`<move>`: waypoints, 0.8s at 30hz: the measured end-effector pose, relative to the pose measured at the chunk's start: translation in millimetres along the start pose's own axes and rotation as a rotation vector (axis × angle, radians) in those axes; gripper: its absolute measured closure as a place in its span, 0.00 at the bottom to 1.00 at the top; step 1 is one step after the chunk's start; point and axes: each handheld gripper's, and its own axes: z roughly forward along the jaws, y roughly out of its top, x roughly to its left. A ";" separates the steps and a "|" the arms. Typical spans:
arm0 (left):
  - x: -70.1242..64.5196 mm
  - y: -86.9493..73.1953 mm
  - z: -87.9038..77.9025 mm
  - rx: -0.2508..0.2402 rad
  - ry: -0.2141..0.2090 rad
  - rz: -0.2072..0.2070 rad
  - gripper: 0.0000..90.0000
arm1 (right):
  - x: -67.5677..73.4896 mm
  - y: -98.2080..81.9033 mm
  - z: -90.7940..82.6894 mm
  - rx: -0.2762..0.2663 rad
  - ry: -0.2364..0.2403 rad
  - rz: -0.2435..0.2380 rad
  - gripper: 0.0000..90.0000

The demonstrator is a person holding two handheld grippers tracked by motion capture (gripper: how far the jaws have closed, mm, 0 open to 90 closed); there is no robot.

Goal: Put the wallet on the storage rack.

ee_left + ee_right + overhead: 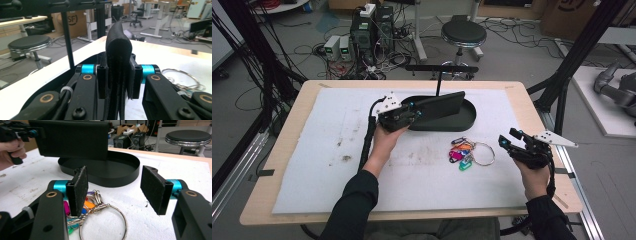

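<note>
Holding the black wallet (439, 106) pinched in our left tool (413, 114) above the oval tray (469, 116); right tool (506, 140) gapes empty beside the key ring (467, 151). Risk: edge grip slips, wallet tips out.

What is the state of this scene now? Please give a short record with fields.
surface: white foam mat on a wooden table
left gripper: shut on black wallet, holding it above the black oval tray
right gripper: open, nothing between its fingers
key ring: lies on the mat with coloured key tags, between the tray and the right gripper
tray contents: nothing visible inside
</note>
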 end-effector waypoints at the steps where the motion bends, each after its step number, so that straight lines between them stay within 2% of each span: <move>1: 1.3 -0.8 2.0 -0.001 0.003 -0.005 0.83 | 0.0 -0.1 0.1 0.001 0.001 -0.002 0.44; 12: 13.2 -9.2 26.3 -0.011 0.023 -0.049 0.83 | 0.2 -0.4 1.0 0.004 0.003 -0.004 0.44; 24: 17.1 -28.3 45.9 -0.020 0.038 -0.066 0.83 | 0.7 -0.9 1.0 0.007 0.007 -0.012 0.44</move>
